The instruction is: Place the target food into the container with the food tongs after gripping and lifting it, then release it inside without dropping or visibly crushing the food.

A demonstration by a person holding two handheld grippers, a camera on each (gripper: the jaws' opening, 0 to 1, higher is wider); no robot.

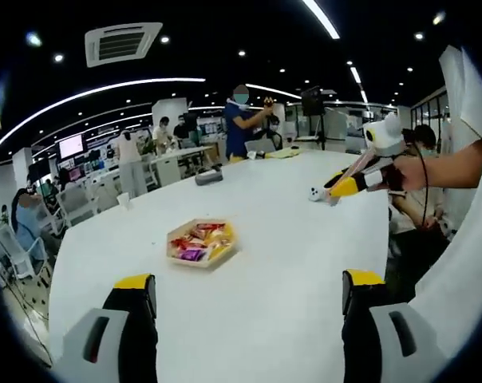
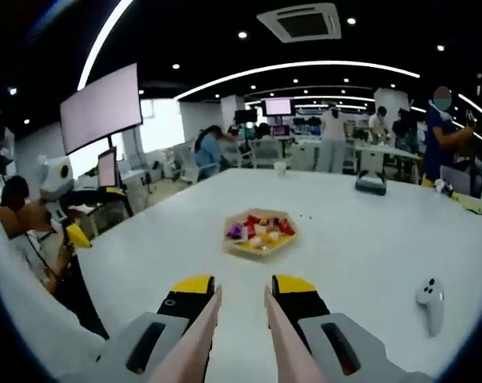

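Resting on one white table [image 1: 289, 263], one hexagonal tray [image 1: 201, 243] of snacks; left fingers [image 1: 249, 291] spread, right fingers [image 2: 241, 297] grasping tongs [image 2: 235, 339].

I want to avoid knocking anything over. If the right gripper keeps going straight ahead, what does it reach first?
Probably the snack tray: it sits on the table almost straight ahead of the tongs held in the right gripper, though depth is uncertain.
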